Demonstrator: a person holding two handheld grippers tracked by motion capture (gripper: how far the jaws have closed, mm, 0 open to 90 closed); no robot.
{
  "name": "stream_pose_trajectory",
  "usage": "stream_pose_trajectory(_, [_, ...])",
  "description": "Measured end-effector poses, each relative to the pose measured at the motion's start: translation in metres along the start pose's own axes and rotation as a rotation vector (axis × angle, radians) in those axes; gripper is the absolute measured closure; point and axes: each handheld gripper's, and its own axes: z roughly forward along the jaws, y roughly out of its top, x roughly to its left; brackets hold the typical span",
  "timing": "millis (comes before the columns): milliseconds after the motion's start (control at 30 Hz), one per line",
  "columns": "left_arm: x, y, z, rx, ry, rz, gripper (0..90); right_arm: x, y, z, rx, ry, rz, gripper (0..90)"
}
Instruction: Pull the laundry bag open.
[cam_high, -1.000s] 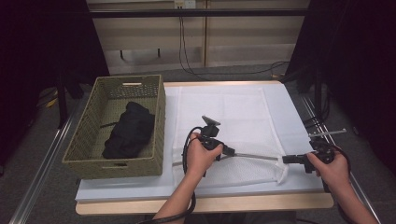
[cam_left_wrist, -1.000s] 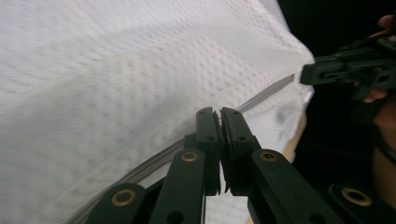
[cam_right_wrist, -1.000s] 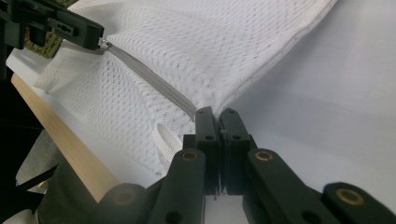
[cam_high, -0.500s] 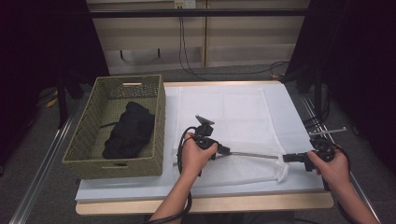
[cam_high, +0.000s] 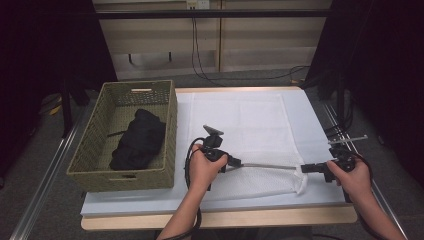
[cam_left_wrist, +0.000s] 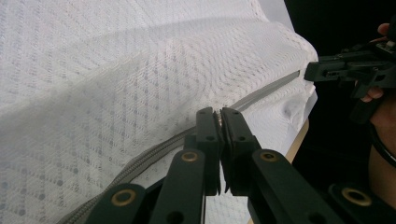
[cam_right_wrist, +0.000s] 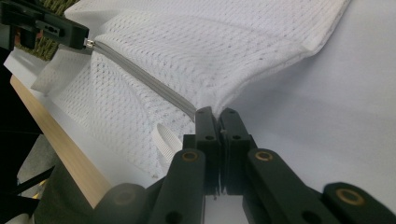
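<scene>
A white mesh laundry bag (cam_high: 240, 125) lies flat on the table, its grey zipper (cam_high: 267, 165) pulled taut along the near edge. My left gripper (cam_high: 235, 162) is shut on the zipper pull; its jaws (cam_left_wrist: 217, 112) meet on the small metal tab, which also shows in the right gripper view (cam_right_wrist: 88, 43). My right gripper (cam_high: 305, 169) is shut on the bag's corner at the zipper's far end, jaws together (cam_right_wrist: 215, 111) on the fabric edge. The bag's near edge is lifted off the table between the two grippers.
A woven green basket (cam_high: 172, 130) stands at the table's left and holds a black garment (cam_high: 137, 140). The table's wooden front edge (cam_high: 225, 220) runs close below both hands. A metal rail (cam_high: 345, 140) lies beside the right hand.
My left hand has shifted slightly to the left along the zipper line. The right hand has held still.
</scene>
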Motion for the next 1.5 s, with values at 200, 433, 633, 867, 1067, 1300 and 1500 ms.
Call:
stream_pose_trajectory(200, [0.000,-0.002,-0.003,-0.017,-0.024,-0.025,87.0,0.000,0.000,-0.001,-0.005,0.003,0.000,88.5])
stream_pose_trajectory(433, [0.003,-0.002,-0.006,-0.019,-0.033,-0.038,86.9,-0.001,0.000,-0.002,-0.008,0.007,0.002,88.5])
stream_pose_trajectory(633, [0.003,-0.002,-0.007,-0.012,-0.025,-0.025,86.9,-0.001,0.000,-0.002,-0.007,0.010,0.001,88.5])
stream_pose_trajectory(867, [0.007,-0.002,-0.010,-0.020,-0.027,-0.040,87.0,-0.003,0.000,-0.005,-0.014,0.012,0.009,88.5])
stream_pose_trajectory(1067, [0.009,-0.003,-0.014,-0.028,-0.031,-0.049,87.0,-0.002,0.000,-0.004,-0.013,0.006,0.006,88.5])
stream_pose_trajectory(1300, [0.011,-0.003,-0.018,-0.044,-0.025,-0.059,87.0,-0.002,0.000,-0.005,-0.017,0.007,0.007,88.5])
stream_pose_trajectory(1500, [0.013,-0.004,-0.020,-0.035,-0.012,-0.061,87.0,-0.002,0.000,-0.005,-0.015,0.004,0.004,88.5])
